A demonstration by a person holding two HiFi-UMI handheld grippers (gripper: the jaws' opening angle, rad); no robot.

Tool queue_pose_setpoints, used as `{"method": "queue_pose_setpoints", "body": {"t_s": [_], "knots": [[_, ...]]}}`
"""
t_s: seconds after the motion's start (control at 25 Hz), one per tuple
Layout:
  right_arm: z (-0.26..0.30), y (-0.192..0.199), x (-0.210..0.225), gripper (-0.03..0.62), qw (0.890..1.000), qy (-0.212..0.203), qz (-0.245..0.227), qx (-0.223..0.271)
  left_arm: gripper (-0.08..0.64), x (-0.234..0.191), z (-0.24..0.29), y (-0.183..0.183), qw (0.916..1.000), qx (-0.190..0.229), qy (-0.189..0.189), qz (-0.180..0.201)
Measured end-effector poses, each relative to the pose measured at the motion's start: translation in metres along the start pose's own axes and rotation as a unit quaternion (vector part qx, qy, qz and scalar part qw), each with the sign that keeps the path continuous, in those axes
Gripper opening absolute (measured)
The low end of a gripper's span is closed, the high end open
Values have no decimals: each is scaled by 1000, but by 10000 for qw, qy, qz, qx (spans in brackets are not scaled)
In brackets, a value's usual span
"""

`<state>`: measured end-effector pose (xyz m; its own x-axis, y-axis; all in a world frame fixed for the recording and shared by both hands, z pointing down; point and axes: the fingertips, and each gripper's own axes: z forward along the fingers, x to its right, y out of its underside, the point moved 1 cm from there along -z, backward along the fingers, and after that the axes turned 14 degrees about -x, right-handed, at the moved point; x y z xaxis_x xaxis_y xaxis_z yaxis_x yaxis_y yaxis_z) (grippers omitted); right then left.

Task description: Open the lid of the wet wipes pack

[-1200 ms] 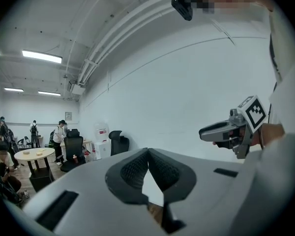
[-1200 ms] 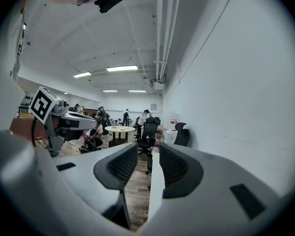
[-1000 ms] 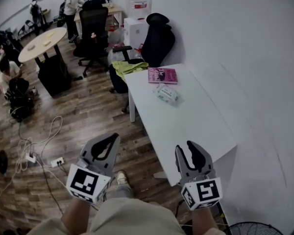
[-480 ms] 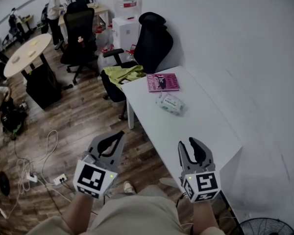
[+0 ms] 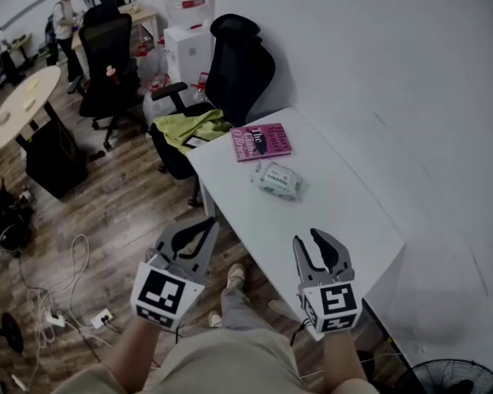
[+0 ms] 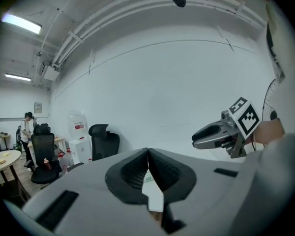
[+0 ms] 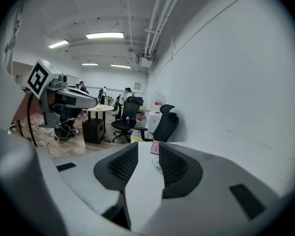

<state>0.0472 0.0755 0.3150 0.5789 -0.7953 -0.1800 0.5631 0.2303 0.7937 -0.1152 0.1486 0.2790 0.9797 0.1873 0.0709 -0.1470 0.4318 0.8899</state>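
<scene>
The wet wipes pack (image 5: 278, 180), white with green print, lies flat in the middle of the white table (image 5: 345, 212), just short of a pink book (image 5: 261, 142). Both grippers hang near the table's front end, well short of the pack. My left gripper (image 5: 209, 223) is off the table's left edge over the floor, its jaws shut with tips touching and nothing held (image 6: 148, 151). My right gripper (image 5: 310, 238) hovers over the table's near corner with its jaws open and nothing in them (image 7: 148, 149). Through that gap a bit of the pack (image 7: 156, 164) shows.
A black office chair (image 5: 238, 64) with a green cloth (image 5: 193, 127) on its seat stands at the table's far end. Behind it is a water dispenser (image 5: 185, 23). Cables and a power strip (image 5: 99, 318) lie on the wooden floor. A fan (image 5: 431, 382) stands at bottom right.
The view has swung toward the table, so the pack sits more central and a little nearer. Both grippers have edged forward; neither has changed its jaw state.
</scene>
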Motion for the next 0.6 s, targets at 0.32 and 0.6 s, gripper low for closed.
{"method": "queue_pose_setpoints", "body": {"t_s": [0.32, 0.6], "knots": [[91, 4, 40, 144, 9987, 174, -145, -462, 21, -42, 83, 1, 9992, -321, 218, 81], [178, 20, 81, 143, 9927, 225, -374, -1128, 21, -65, 184, 4, 9951, -812, 552, 117]]}}
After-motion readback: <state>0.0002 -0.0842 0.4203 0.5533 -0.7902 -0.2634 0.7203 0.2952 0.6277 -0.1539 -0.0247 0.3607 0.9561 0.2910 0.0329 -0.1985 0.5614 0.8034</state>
